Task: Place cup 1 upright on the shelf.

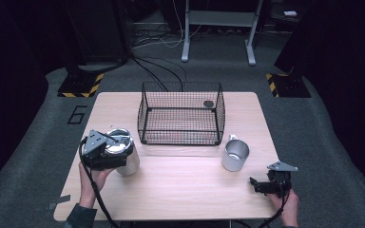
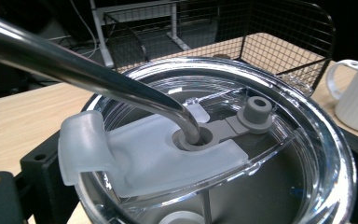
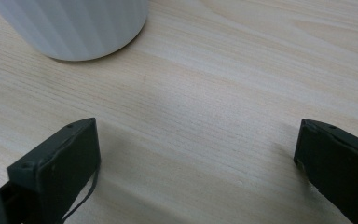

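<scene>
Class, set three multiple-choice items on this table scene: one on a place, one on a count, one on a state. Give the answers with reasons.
1. Where does the white mug stand?
A. inside the basket
B. on the table, in front of the basket's right corner
C. on the floor

2. How many wire baskets are on the table?
A. one
B. two
C. three

3. How is the right gripper?
A. shut on the mug
B. shut on nothing
C. open over bare wood

Answers: 1 B, the high view shows the mug on the wood outside the mesh. 2 A, a single black basket stands at the middle back. 3 C, its fingers stand wide apart with only table between them.
</scene>
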Available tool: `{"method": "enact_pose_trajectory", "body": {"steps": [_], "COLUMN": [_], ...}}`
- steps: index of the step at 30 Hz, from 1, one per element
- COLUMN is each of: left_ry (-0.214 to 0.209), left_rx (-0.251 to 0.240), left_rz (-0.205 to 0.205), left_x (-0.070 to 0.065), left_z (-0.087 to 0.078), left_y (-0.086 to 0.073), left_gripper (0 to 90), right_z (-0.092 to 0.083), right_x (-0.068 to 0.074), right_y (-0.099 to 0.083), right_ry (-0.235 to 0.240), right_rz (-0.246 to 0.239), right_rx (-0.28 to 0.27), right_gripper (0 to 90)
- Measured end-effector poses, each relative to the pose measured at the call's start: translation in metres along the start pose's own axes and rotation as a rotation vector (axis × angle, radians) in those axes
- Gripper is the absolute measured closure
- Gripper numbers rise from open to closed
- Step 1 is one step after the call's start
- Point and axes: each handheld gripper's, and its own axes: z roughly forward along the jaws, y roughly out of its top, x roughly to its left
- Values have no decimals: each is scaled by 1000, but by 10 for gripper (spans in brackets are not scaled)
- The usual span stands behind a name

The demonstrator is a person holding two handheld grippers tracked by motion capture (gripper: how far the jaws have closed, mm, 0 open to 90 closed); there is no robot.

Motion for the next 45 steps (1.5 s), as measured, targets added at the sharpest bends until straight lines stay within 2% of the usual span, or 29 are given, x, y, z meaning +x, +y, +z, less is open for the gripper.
{"method": "enact_pose_trajectory", "body": {"steps": [3, 10, 16, 23, 33, 39, 45], "left_ry": [-20, -51, -79, -124, -173, -219, -239], "left_rx": [-2, 12, 1, 11, -1, -8, -20], "left_rz": [-3, 40, 44, 71, 80, 81, 92], "left_x": [-1, -9, -13, -18, -25, -29, -32], "left_z": [3, 10, 15, 20, 26, 27, 28], "left_y": [4, 14, 22, 33, 45, 56, 67], "left_gripper": [41, 41, 41, 40, 40, 40, 40], "right_z": [0, 0, 0, 0, 0, 0, 0], "right_x": [0, 0, 0, 0, 0, 0, 0], "right_y": [0, 0, 0, 0, 0, 0, 0], "right_ry": [0, -1, -1, -1, -1, -3, -2], "right_rz": [1, -4, -4, -5, -4, 2, -1], "right_rx": [0, -1, -1, -1, -1, -1, -1], "right_gripper": [0, 0, 0, 0, 0, 0, 0]}}
